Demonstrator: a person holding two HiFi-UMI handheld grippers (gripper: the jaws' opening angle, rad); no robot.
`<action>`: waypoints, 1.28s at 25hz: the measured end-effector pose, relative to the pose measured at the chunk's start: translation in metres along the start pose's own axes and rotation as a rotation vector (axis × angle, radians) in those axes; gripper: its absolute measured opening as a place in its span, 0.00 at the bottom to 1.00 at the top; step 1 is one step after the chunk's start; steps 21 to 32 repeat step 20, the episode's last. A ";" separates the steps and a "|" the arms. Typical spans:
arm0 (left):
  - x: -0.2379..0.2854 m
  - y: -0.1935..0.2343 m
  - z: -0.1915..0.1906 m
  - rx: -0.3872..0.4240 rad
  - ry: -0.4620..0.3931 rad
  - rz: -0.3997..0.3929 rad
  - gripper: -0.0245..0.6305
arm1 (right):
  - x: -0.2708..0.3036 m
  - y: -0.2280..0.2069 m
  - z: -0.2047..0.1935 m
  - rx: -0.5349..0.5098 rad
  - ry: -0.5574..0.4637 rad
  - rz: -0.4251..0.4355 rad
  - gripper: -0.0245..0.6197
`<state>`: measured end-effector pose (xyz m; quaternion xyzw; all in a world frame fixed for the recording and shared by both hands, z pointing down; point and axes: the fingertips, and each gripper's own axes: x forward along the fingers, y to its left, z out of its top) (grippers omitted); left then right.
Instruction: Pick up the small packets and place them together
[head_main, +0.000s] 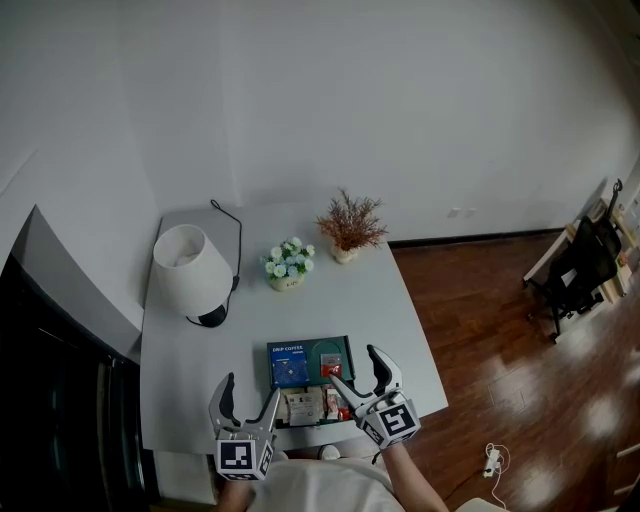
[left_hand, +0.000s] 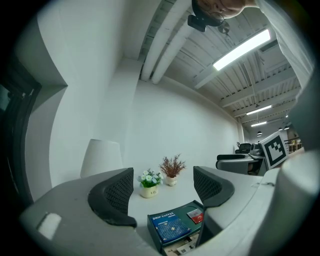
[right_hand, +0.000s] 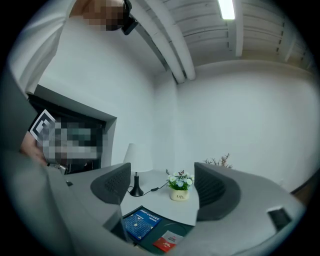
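Hovering at the front edge of the tabletop (head_main: 390, 300), both claws stand spread, with nothing between their pads. The left gripper (head_main: 250, 392) is toward the front-left and the right gripper (head_main: 355, 366) is by the right side of the tray (head_main: 340, 348).

Between the two grippers, right at the front edge, lies a cluster of small packets (head_main: 312, 405), one beige and the others red and white. Their exact number cannot be made out.

Just behind them sits the single dark green tray, which holds one blue packet (head_main: 289, 364) and one red packet (head_main: 331, 369).

Bare tabletop runs left of the tray toward the left edge. A narrower strip is open to the right edge, and a clear band crosses the middle.

Farther back stands one flower pot (head_main: 288, 268) at mid-table. One dried plant (head_main: 349, 228) is nearer the rear edge. One lamp (head_main: 190, 265) stands at the rear-left, and its cord (head_main: 238, 240) loops behind it.

Past the right edge is wood floor (head_main: 480, 330).
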<state>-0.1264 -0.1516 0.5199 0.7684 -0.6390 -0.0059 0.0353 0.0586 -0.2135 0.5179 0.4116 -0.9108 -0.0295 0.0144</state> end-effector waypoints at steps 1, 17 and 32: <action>0.000 0.000 0.000 0.001 0.001 0.000 0.61 | 0.001 0.002 0.000 -0.005 0.006 0.009 0.65; 0.001 -0.002 -0.003 0.003 0.015 -0.016 0.61 | 0.006 0.017 -0.008 -0.020 0.052 0.058 0.65; 0.002 -0.002 -0.003 0.003 0.018 -0.018 0.61 | 0.005 0.018 -0.011 -0.012 0.058 0.057 0.65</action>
